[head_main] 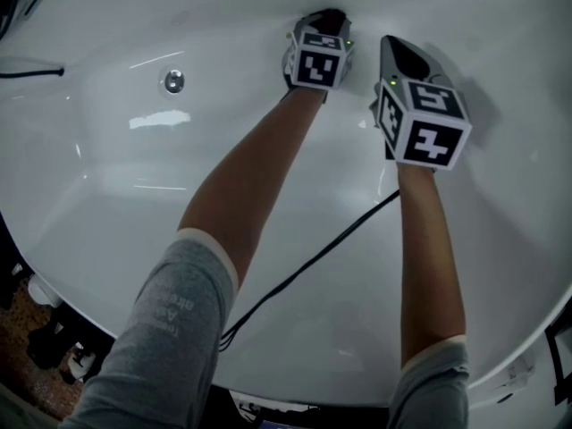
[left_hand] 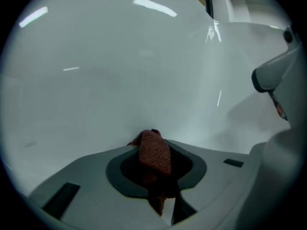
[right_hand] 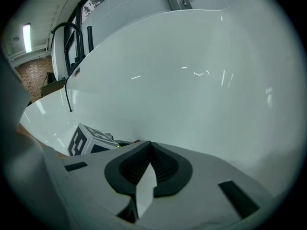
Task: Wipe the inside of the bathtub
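tub: white bathtub [head_main: 134, 195], and I'm leaning in over the inside of it. Everything below is placed off the chrome drain fitting [head_main: 173, 81].
left gripper: my left gripper [head_main: 329, 18] is well right of the fitting, nose down against the tub wall.
left fingers: clamped on a reddish-brown cloth [left_hand: 154, 152], which bunches out past the tips onto the white surface.
right gripper: my right gripper [right_hand: 150, 147] is farther right of the fitting, just beside the left one.
right fingers: tips pinched together with nothing in them.
cable: a black cable [head_main: 313, 262] lies across the tub floor, below and right of the fitting.
step: I'd say mid-wipe, with the cloth on the wall.
next: probably a steady sweep along the curve with firm pressure, without snagging that cable.
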{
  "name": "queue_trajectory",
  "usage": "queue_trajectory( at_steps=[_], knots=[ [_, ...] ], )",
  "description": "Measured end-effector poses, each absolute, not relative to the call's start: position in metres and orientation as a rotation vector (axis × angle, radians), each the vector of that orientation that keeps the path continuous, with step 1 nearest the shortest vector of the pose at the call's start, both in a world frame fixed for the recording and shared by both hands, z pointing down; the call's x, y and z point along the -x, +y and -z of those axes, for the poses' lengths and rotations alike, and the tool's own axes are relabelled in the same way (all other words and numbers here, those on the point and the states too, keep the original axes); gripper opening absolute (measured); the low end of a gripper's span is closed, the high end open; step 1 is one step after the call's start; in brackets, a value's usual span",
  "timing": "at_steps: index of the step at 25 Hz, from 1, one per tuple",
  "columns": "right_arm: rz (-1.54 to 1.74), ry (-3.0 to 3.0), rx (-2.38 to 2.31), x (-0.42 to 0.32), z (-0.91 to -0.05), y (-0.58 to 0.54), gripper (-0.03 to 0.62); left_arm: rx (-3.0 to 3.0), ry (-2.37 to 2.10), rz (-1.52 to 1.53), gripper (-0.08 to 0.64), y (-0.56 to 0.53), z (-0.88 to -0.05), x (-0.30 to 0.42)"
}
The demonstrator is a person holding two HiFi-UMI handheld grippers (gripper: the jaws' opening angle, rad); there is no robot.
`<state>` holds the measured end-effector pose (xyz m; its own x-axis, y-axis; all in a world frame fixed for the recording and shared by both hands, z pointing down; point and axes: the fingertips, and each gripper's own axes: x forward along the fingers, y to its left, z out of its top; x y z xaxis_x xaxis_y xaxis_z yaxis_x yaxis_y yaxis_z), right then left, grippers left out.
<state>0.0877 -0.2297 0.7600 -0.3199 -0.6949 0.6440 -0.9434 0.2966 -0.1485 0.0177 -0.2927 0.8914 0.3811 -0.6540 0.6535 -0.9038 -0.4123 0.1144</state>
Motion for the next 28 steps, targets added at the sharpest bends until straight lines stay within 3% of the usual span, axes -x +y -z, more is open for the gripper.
queue_trajectory(
  at_steps=[9,20,28],
  knots=[
    [-0.722,-2.096,-1.474,-0.09,-0.759,-0.231,0.006,-2.117,-1.077,-0.895,0.091,-0.274,-0.918,-0.036],
    [-0.728,-2.097,-1.484,-0.089,-0.756,-0.23,0.006,-1.991,-1.304,-0.917,0.091,-0.267,-0.925,0.097],
    [-0.731,-2.103,-1.469,-0.083,-0.758,-0.226,0.006,-1.928,-1.397,-0.854,0.091,-0.269,-0.923,0.102]
  ],
)
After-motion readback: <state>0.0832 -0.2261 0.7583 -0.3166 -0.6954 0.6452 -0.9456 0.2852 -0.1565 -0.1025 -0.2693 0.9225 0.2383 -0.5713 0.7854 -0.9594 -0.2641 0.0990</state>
